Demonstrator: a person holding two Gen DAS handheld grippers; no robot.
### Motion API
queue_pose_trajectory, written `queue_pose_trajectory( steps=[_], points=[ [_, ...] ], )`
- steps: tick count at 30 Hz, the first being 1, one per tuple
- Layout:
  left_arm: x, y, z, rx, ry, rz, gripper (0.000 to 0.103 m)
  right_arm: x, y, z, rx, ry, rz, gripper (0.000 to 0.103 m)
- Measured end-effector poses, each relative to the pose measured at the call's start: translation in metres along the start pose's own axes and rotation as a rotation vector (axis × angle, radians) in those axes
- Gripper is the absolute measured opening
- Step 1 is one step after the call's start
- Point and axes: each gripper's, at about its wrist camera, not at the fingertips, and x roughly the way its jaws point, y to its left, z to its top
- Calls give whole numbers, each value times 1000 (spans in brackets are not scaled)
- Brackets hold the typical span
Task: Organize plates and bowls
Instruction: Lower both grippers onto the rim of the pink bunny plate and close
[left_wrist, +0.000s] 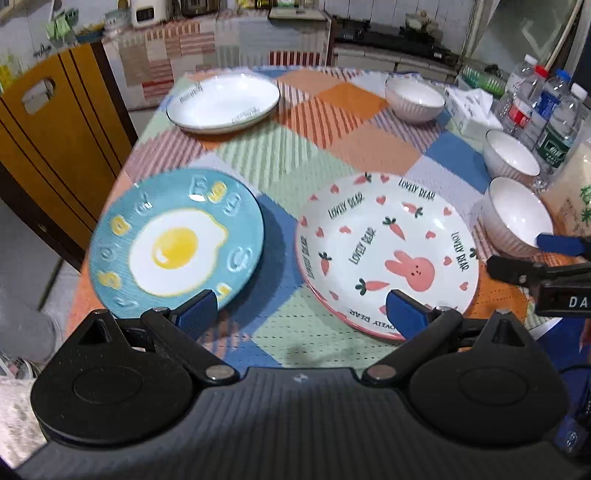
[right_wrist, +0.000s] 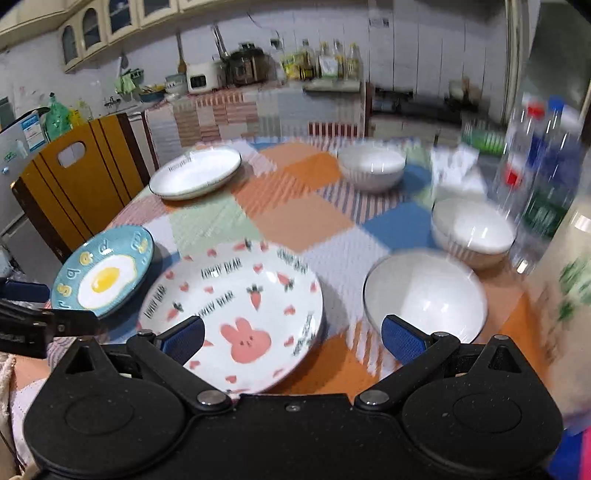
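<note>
Right gripper (right_wrist: 293, 338), fingers (right_wrist: 400, 341) spread, above rabbit plate (right_wrist: 236, 295) and nearest white bowl (right_wrist: 424, 295).

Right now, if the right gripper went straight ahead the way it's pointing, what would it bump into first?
Probably the rabbit plate. The right gripper has open jaws, with the plate's right part lying between them and the nearest white bowl just past the right jaw. Height above the table is hard to judge, so it might pass over.

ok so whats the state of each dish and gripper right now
left gripper: open, holding nothing
right gripper: open, holding nothing
egg plate: flat on table, empty
bunny plate: flat, empty, unstacked
white plate: far end, empty
three white bowls: upright, empty, apart, unstacked
</note>
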Motion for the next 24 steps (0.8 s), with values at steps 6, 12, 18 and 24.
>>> queue_pose_trajectory(
  steps=[6,12,18,24],
  points=[
    [37,4,-4,-58,78,-22,96,45,-23,-11,108,128,199,91],
    [58,3,-4,-59,103,-23,92,63,-17,-20,-43,90,156,89],
    [70,-2,-5,-41,131,-29,82,63,-15,-21,-133,81,178,84],
    [81,-2,-3,-54,138,-32,64,69,-21,-21,-62,117,255,79]
  ],
)
